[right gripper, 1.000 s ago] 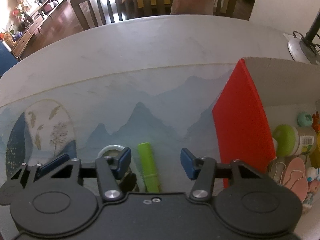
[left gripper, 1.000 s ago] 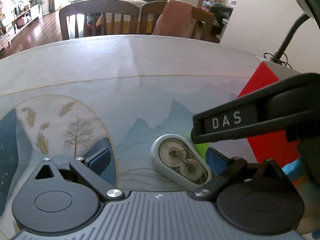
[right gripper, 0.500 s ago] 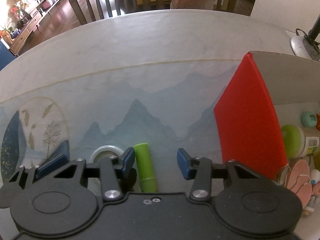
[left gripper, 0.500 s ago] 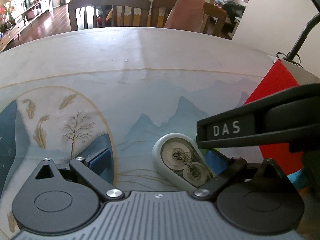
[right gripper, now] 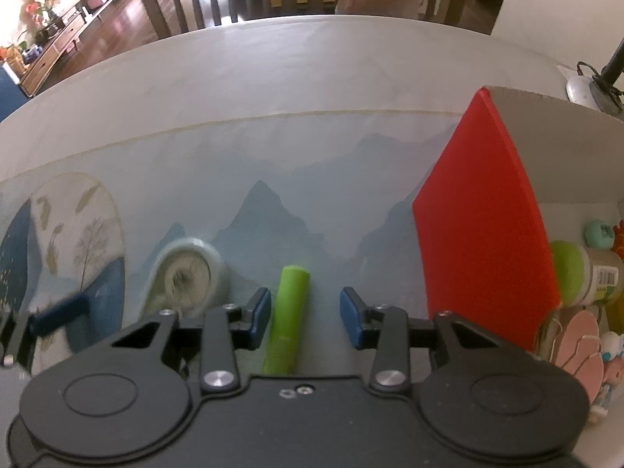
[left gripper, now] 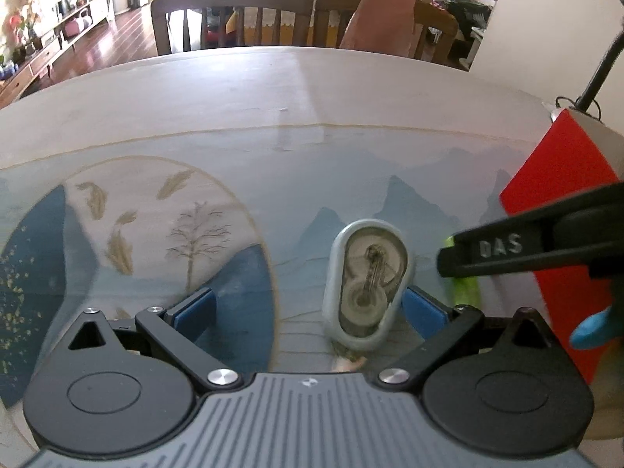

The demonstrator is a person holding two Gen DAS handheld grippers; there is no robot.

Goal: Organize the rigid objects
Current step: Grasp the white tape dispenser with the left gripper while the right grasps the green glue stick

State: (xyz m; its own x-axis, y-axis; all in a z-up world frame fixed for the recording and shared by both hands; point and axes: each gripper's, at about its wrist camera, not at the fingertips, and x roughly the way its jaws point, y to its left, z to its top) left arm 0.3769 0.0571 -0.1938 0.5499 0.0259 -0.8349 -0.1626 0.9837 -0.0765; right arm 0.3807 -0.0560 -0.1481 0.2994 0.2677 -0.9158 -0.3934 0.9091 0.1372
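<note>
A white correction-tape dispenser (left gripper: pixel 366 284) lies on the printed table mat, between the fingers of my open left gripper (left gripper: pixel 308 306) and close against its right pad (left gripper: pixel 423 308). It also shows in the right wrist view (right gripper: pixel 187 273). A green cylinder (right gripper: pixel 288 319) lies lengthwise between the fingers of my open right gripper (right gripper: pixel 305 318), nearer the left pad; neither pad touches it. The green cylinder's edge shows in the left wrist view (left gripper: pixel 464 288) behind the right gripper's black finger (left gripper: pixel 526 245). A red-sided box (right gripper: pixel 483 214) stands at the right.
The box holds several small items, among them a green-capped bottle (right gripper: pixel 585 277) and pink flip-flop shapes (right gripper: pixel 577 351). A lamp base (right gripper: pixel 589 89) stands behind the box. Wooden chairs (left gripper: pixel 234 19) stand at the table's far edge.
Both grippers have moved back a little and turned. The dispenser now lies more lengthwise between the left fingers. The green cylinder sits further forward between the right fingers.
</note>
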